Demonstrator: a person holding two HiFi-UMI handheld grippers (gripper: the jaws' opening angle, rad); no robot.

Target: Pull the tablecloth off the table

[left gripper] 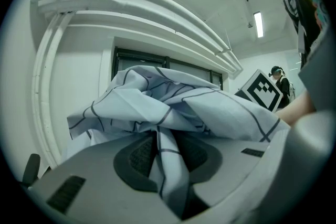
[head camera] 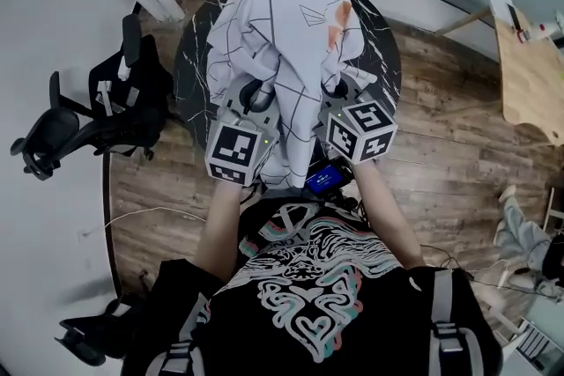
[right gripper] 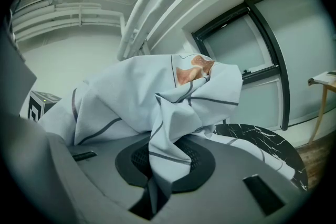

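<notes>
The white tablecloth (head camera: 291, 22), lined in dark grey with an orange patch, is bunched into a raised heap over the round black marble table (head camera: 192, 57). My left gripper (head camera: 254, 94) is shut on a fold of the cloth at the heap's near left. My right gripper (head camera: 337, 89) is shut on another fold at its near right. In the left gripper view, the tablecloth (left gripper: 173, 107) runs down between the left gripper's (left gripper: 169, 162) pads. In the right gripper view, the tablecloth (right gripper: 147, 97) is likewise pinched in the right gripper (right gripper: 164, 162), with the bare table (right gripper: 260, 139) showing beyond.
A black office chair (head camera: 97, 119) stands close to the table's left. A second chair base (head camera: 88, 335) sits at the lower left. A wooden table (head camera: 529, 75) is at the far right, with someone's leg (head camera: 522, 233) below it. Cables trail across the wooden floor.
</notes>
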